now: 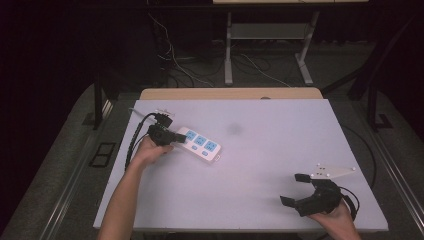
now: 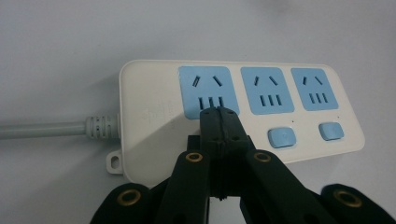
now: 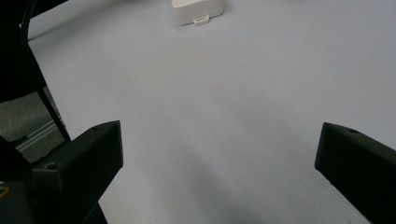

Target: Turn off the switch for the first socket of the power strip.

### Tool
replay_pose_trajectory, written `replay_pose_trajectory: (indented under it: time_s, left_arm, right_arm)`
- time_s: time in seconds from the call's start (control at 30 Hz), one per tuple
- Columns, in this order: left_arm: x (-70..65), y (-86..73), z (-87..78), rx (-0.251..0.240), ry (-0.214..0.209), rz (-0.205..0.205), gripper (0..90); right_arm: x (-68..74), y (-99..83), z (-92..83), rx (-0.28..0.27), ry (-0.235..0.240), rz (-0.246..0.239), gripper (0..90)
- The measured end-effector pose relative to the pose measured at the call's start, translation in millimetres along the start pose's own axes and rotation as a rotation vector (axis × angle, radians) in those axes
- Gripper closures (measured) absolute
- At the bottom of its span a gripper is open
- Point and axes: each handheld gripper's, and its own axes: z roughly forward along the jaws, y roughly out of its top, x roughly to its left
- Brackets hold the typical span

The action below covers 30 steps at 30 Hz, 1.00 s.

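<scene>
Your left gripper (image 2: 218,114), jaws pressed together and empty, tips on the power strip (image 1: 199,144) at the table's (image 1: 280,150) left-rear, while your right gripper (image 1: 297,189) rests wide open near the front-right edge, bare tabletop between.

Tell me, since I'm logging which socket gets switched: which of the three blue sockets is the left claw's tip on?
The blue socket nearest the cord: the shut left claw rests at its lower edge, while the other two sockets lie clear of it.
</scene>
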Motion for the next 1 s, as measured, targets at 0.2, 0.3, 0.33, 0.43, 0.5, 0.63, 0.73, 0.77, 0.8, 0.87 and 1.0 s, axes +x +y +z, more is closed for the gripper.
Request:
replay_pose_trajectory:
  time_s: [0.2,0.3,0.33,0.43,0.5,0.63,0.73,0.77,0.8,0.87,1.0]
  left_arm:
    - [-3.0,0.8,-0.1,0.005,0.020,0.015,90.0]
    - [-4.7,1.6,0.0,0.010,0.032,0.017,90.0]
    - [-5.0,2.0,-0.1,0.012,0.036,0.021,90.0]
    - [-6.0,2.7,0.0,0.016,0.040,0.019,89.9]
    - [-6.4,2.8,0.1,0.017,0.042,0.019,89.9]
    - [-8.6,3.9,0.2,0.025,0.057,0.027,89.9]
    - [-9.5,4.7,-1.8,0.010,0.059,0.033,89.9]
    - [-9.9,5.6,-3.4,0.009,0.072,0.034,89.9]
    - [-9.9,5.2,-4.0,0.019,0.081,0.044,89.9]
    - [-8.7,4.3,-7.1,0.003,0.080,0.033,89.8]
    - [-7.3,4.1,-17.0,-0.044,0.085,0.025,89.8]
  right_arm:
    - [-0.7,0.0,-0.4,-0.002,-0.001,0.000,0.8]
    - [-0.7,0.1,-0.3,-0.002,-0.003,0.000,0.8]
    - [-0.7,0.1,-0.3,-0.002,-0.003,0.000,0.8]
    - [-1.1,0.0,-0.5,-0.004,-0.004,0.000,0.8]
    - [-1.2,-0.1,-0.8,-0.005,-0.006,0.001,0.8]
    - [-1.7,0.0,-1.4,-0.007,-0.008,0.005,0.8]
    - [-2.0,0.1,-1.6,-0.008,-0.009,0.007,0.8]
    - [-2.0,0.1,-1.7,-0.008,-0.009,0.007,0.8]
    - [-1.9,0.2,-1.7,-0.009,-0.010,0.007,0.8]
    - [-2.1,0.3,-1.9,-0.012,-0.011,0.007,0.8]
    - [-2.7,0.2,-2.0,-0.013,-0.012,0.007,0.8]
